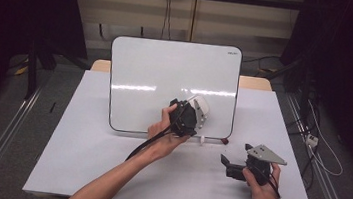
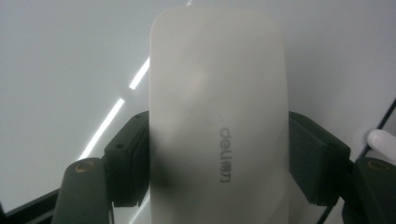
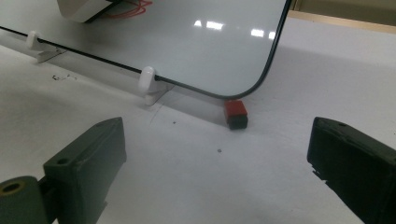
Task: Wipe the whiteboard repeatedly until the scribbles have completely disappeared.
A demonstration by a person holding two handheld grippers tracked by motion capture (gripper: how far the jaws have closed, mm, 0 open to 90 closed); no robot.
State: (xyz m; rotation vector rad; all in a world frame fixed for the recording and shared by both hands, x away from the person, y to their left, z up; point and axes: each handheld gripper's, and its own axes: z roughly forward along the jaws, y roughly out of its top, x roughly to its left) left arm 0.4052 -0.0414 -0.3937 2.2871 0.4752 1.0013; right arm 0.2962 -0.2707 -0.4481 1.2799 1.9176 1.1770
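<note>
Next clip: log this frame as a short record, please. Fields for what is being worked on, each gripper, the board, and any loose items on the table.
work: wiping the whiteboard with an eraser
left gripper: shut on eraser, held against the board face
right gripper: open, nothing between the jaws, held over the table right of the board
board: propped upright on white clips; red marks beside the eraser
loose items: small red-and-black block on the table at the board's lower corner

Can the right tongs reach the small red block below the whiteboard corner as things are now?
Probably yes. The right tongs stand open, and only bare table lies between them and the red block.
</note>
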